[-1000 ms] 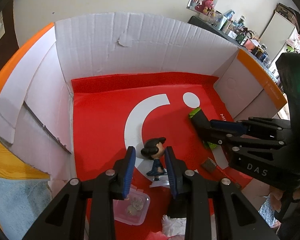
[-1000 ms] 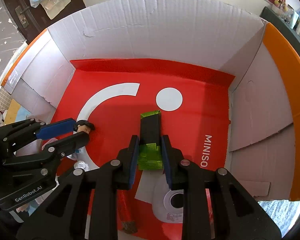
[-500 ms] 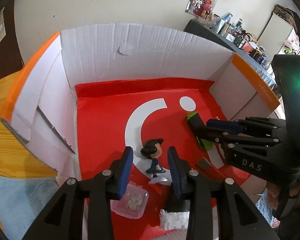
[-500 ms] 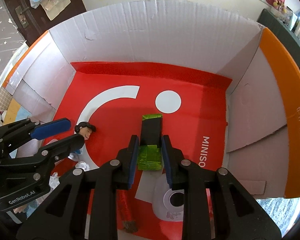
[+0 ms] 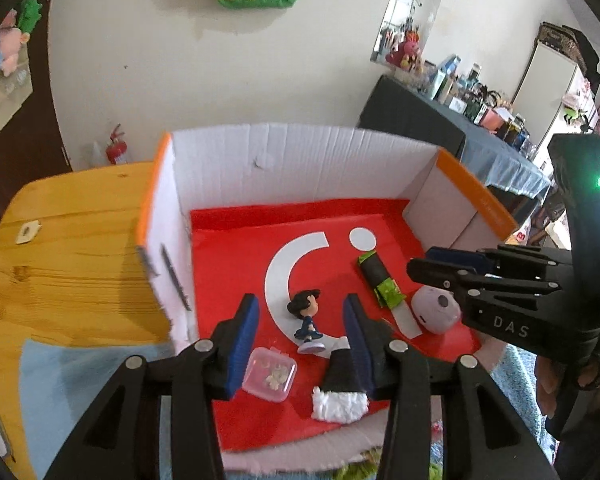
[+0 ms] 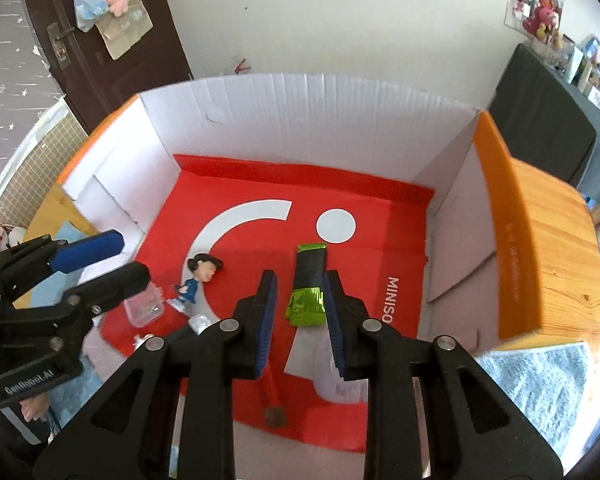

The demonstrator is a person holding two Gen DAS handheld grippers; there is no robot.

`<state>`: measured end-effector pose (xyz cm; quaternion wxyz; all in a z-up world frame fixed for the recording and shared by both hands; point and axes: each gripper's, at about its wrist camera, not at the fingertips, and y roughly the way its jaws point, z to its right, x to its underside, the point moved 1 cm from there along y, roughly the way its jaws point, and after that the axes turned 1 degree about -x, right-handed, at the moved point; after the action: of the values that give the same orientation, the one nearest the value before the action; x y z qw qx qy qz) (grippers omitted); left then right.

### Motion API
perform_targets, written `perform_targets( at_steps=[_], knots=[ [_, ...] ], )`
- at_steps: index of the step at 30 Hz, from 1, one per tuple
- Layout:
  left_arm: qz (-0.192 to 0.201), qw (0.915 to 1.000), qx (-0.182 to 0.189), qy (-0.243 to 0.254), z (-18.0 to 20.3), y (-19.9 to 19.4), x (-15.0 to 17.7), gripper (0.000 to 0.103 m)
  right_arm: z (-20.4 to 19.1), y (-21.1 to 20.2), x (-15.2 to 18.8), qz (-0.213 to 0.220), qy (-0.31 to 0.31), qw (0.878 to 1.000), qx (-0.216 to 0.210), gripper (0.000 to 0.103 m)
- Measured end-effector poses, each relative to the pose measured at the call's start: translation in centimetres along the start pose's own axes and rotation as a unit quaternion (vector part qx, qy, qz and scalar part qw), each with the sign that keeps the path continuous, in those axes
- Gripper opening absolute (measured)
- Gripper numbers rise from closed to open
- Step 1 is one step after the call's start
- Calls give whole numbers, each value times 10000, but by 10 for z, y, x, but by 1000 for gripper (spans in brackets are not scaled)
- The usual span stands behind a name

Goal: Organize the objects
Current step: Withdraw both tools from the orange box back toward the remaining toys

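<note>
- The left tongs point(image 5: 298, 326) are opening above the cardboard box point(image 5: 284, 160) on the desk point(image 5: 72, 248); the figurine point(image 5: 306, 318) is standing free between the pads, untouched, near the box's front-left corner.
- Judged step: release inside the box; the next move is calling for a clean lift away.
- The right tongs point(image 6: 298, 312) are standing narrow but released around the green-and-black packet point(image 6: 309, 284), not pressing it.
- The packet is lying flat at the box's centre, its long axis pointing toward the back wall.
</note>
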<state>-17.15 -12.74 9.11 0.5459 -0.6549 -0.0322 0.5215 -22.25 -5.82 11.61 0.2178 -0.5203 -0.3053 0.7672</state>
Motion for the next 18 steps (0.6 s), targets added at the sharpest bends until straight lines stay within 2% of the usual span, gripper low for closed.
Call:
perform_targets(
  at_steps=[2, 3, 4, 7, 14, 18],
  knots=[
    [158, 9998, -78, 33, 1, -13, 2, 53, -3, -7, 3, 109, -17, 9999, -26, 36],
    [239, 9996, -123, 50, 1, -19, 3, 53, -3, -13, 6, 192, -35, 9998, -9, 60],
    [302, 9994, -161, 68, 2, -24, 5, 53, -6, -21, 9, 353, -80, 9993, 18, 74],
    [459, 9988, -166, 90, 2, -43, 11, 54, -15, -36, 15, 632, -235, 9975, 198, 74],
    [788, 9966, -178, 133, 7, -79, 25, 68, -27, -68, 34, 1059, -298, 9934, 313, 74],
    [922, 9957, -100, 63, 7, -95, 34, 72, -35, -89, 48, 1333, -315, 9899, 376, 81]
  ],
)
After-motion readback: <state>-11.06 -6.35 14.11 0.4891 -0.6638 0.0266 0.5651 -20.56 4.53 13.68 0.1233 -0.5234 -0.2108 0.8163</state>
